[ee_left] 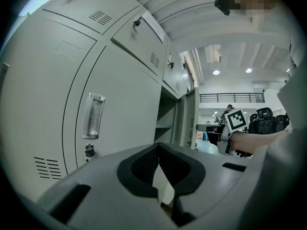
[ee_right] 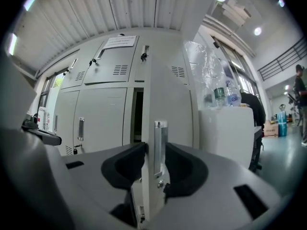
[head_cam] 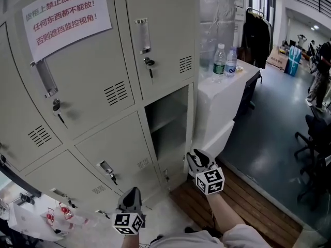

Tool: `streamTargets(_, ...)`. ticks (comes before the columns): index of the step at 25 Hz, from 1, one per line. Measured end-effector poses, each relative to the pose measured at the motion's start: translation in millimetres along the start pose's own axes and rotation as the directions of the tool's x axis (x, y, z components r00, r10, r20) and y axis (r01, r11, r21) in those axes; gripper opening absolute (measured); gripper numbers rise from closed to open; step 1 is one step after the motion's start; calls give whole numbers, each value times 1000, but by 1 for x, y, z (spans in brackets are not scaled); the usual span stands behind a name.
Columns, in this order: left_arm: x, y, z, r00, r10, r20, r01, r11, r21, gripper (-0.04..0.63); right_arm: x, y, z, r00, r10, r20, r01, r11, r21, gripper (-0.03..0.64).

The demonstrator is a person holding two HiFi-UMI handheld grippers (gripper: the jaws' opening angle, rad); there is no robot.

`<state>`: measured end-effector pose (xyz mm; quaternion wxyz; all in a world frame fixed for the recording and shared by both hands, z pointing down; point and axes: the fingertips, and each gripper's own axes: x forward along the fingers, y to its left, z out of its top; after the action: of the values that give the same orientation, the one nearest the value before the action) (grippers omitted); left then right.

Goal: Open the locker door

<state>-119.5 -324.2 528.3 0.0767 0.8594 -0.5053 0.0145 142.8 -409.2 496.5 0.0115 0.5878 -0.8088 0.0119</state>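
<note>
While the left claw (head_cam: pixel 130 194) hangs low before the bottom lockers, its jaws pressed together with nothing between them, the right claw (head_cam: pixel 196 158) is at the locker door (head_cam: pixel 191 120). Seen along the right claw (ee_right: pixel 153 152), the door (ee_right: pixel 170 99) stands edge-on between the jaws, swung well out from its frame. The pads seem to pinch it at the metal handle (ee_right: pixel 159 145), one on the door's edge and one just beside the handle. Behind the door the compartment (head_cam: pixel 173 138) is open and dark, with a shelf (head_cam: pixel 165 122) across it. Around it the other grey lockers (head_cam: pixel 88 81) are closed, with keys (head_cam: pixel 150 68) hanging in some locks. A paper notice (head_cam: pixel 67 14) with red writing is stuck on an upper one. Just right of the lockers stands a white worktop (head_cam: pixel 227 92) carrying two water bottles (head_cam: pixel 219 62). Farther off are a grey floor (head_cam: pixel 274 123) and office chairs (head_cam: pixel 315 138).
</note>
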Motion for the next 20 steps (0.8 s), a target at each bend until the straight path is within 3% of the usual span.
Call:
streamTargets(7, 11, -17, -3, 999, -52, -9, 52, 999, 3, 5, -26, -31, -2, 996, -89, -8, 89, 996, 17, 121)
streamTargets(10, 15, -24, -4, 997, -74, -13, 74, 997, 6, 5, -35, -42, -2, 991, -133, -13, 134, 991, 14, 82)
streamTargets(15, 21, -35, -4, 994, -105, -15, 105, 994, 12, 5, -52, -73, -5, 963, -266, -36, 267, 963, 24, 17)
streamTargets(20, 23, -41, -4, 992, -124, -16, 124, 992, 13, 5, -71, -91, -6, 945, -324, -38, 325, 944, 47, 15)
